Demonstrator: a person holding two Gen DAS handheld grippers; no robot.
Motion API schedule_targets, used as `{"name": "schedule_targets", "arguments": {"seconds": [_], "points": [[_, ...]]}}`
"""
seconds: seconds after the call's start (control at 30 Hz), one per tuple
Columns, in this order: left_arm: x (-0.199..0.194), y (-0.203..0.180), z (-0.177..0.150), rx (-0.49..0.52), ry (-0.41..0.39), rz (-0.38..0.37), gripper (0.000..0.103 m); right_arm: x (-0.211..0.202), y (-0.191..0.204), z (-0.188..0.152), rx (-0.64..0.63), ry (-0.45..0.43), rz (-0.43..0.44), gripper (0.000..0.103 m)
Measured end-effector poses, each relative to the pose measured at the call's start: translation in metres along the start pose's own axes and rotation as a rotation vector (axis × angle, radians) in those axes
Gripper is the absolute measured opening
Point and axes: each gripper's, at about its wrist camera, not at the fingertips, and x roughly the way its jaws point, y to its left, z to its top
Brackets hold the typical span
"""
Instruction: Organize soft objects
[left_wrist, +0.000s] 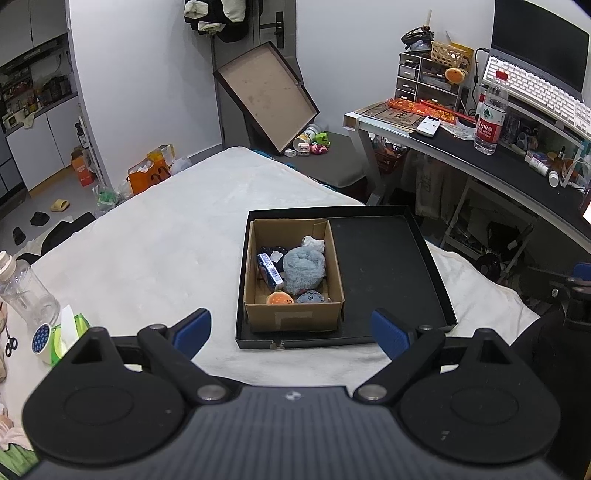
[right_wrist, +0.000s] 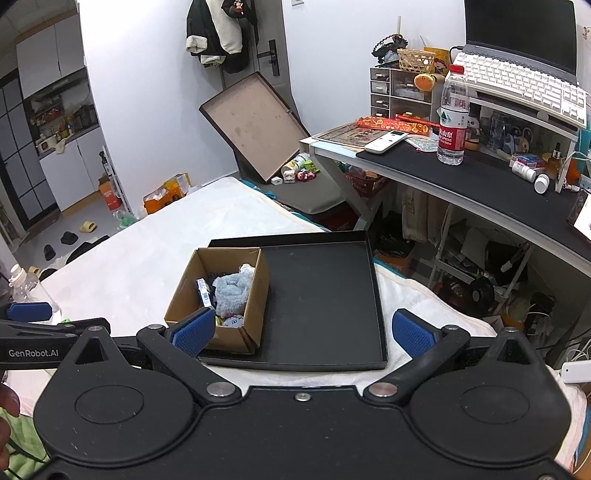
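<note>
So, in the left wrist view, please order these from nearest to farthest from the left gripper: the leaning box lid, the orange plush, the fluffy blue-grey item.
From the left gripper:
1. Orange plush, at the near end of the cardboard box.
2. Fluffy blue-grey item, mid-box, just behind it.
3. Leaning box lid, far beyond the bed, by the door.

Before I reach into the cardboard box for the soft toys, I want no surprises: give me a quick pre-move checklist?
1. Left gripper open and holding nothing: ok.
2. Right gripper open and holding nothing: ok.
3. Cardboard box open on top, with the fluffy blue-grey toy reachable: ok.
4. Bare floor of the black tray beside the box, free for sorting: ok.
5. Orange plush free of its neighbours: cannot tell.
</note>
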Motion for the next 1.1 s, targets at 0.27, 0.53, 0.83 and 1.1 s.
{"name": "schedule_targets", "arguments": {"seconds": [0.27, 0.53, 0.83, 1.1], "points": [[0.0, 0.0004, -0.0004, 0.0, 0.0, 0.001, 0.093, 0.0028, 0.0007, -0.0008, -0.004, 0.007, -0.002, 0.103], [0.0, 0.0002, -0.0007, 0.002, -0.002, 0.001, 0.093, 0.0044, 0.0009, -0.0033, -0.001, 0.011, -0.015, 0.103], [0.0009, 0.0005, -0.0015, -0.001, 0.0, 0.002, 0.093, 0.0047, 0.0026, -0.0043, -0.017, 0.006, -0.014, 0.103], [0.0017, 0.0008, -0.0019, -0.002, 0.001, 0.002, 0.093, 0.0056, 0.0021, -0.0039, -0.016, 0.008, -0.015, 0.103]]}}
